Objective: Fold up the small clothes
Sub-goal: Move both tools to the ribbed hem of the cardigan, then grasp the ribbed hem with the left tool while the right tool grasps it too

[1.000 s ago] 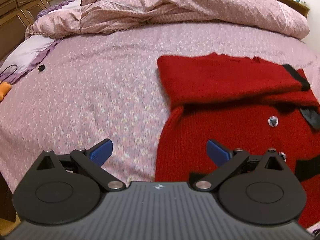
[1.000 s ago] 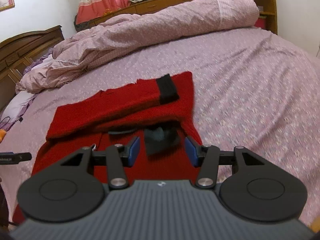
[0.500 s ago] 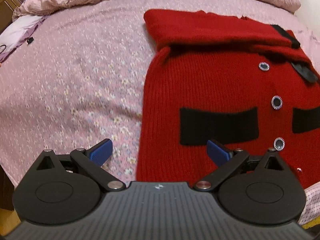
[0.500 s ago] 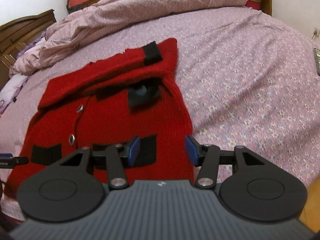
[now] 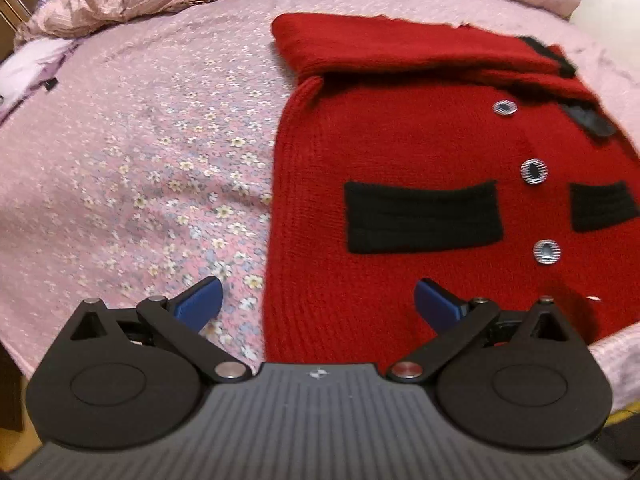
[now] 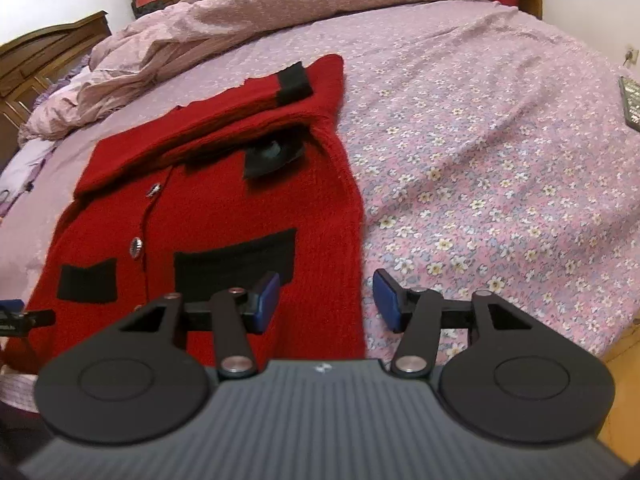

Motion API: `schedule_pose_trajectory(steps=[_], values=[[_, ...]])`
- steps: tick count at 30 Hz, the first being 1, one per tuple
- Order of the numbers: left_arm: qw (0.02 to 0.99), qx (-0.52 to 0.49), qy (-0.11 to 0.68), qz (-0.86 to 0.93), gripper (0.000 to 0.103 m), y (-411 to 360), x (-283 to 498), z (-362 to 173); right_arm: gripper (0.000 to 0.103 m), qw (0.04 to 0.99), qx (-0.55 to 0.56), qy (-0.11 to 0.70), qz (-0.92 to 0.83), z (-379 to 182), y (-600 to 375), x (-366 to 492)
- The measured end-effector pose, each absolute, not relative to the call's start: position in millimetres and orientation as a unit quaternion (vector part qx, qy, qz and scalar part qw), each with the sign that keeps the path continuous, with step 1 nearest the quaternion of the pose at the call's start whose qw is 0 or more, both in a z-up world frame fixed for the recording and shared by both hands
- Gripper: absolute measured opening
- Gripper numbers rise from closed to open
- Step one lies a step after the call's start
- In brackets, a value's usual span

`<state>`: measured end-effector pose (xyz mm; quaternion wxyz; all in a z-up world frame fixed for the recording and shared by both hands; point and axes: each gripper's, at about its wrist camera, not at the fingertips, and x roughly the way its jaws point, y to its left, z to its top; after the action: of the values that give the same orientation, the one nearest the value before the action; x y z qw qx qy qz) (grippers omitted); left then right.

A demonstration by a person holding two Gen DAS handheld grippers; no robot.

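- Both grippers are coming down and in toward the near hem of the red cardigan [image 5: 400, 152] since a second ago; the garment is filling more of each view, and its black pockets and lower buttons are now showing.
- The red cardigan is lying flat on the bed [image 5: 140, 168], front side up, its sleeves folded across the top, on a pink flowered sheet.
- The left gripper [image 5: 316, 300] is hanging over the cardigan's near left corner with its jaws spread wide and nothing between them; one blue pad is over the sheet, the other over the red knit.
- The right gripper [image 6: 326, 300] is hovering over the cardigan's right edge, jaws parted and holding nothing; its left pad is sitting above the knit by a black pocket [image 6: 236, 260], its right pad above the sheet.
- A rumpled pink duvet [image 6: 280, 8] is lying heaped along the far side of the bed.
- A remote control [image 6: 631, 102] is resting on the sheet at the right edge of the right view, well apart from the cardigan.
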<state>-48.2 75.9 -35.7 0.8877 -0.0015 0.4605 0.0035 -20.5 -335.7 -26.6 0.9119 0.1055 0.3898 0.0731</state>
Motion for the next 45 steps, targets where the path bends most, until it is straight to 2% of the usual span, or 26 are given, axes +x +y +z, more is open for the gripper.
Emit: schedule_pose_trajectory(steps=[9, 18, 30, 34, 36, 38, 39, 41, 42, 44, 45], values=[[0.887, -0.047, 0.454, -0.073, 0.098, 79.1, -59.7, -32.7, 0.055, 0.905, 0.116, 0.394, 0.111, -26.6, -331.5, -21.0], [0.861, -0.089, 0.486, -0.119, 0.096, 79.3, -14.4, -51.6, 0.055, 0.86, 0.181, 0.442, 0.182, -42.7, -327.8, 8.8], [0.856, -0.09, 0.488, -0.148, 0.097, 71.3, -23.7, -59.8, 0.054, 0.858, 0.136, 0.446, 0.215, -46.8, -315.6, 5.8], [0.853, -0.081, 0.495, -0.144, 0.097, 64.2, -20.4, -60.9, 0.052, 0.856, 0.124, 0.448, 0.225, -47.1, -314.6, 5.2], [0.854, -0.084, 0.492, -0.145, 0.095, 62.7, -20.3, -60.8, 0.045, 0.856, 0.125, 0.448, 0.226, -47.4, -317.4, 4.6], [0.859, -0.078, 0.487, -0.134, 0.08, 62.2, -22.0, -60.4, 0.039, 0.858, 0.121, 0.445, 0.227, -47.8, -319.0, 3.4], [0.861, -0.075, 0.486, -0.129, 0.076, 64.3, -23.5, -61.2, 0.036, 0.859, 0.121, 0.443, 0.228, -48.2, -320.6, 2.8], [0.864, -0.07, 0.485, -0.116, 0.056, 66.9, -23.8, -60.2, 0.028, 0.859, 0.129, 0.442, 0.223, -48.7, -323.9, 3.3], [0.864, -0.072, 0.486, -0.11, 0.051, 69.5, -23.8, -59.7, 0.022, 0.858, 0.138, 0.441, 0.222, -48.9, -326.6, 3.6], [0.863, -0.085, 0.487, -0.102, 0.034, 76.7, -23.7, -57.8, 0.02, 0.857, 0.16, 0.435, 0.224, -47.9, -332.1, 3.9], [0.863, -0.093, 0.487, -0.101, 0.03, 80.5, -24.4, -55.9, 0.018, 0.857, 0.172, 0.429, 0.229, -46.6, -334.4, 3.2]])
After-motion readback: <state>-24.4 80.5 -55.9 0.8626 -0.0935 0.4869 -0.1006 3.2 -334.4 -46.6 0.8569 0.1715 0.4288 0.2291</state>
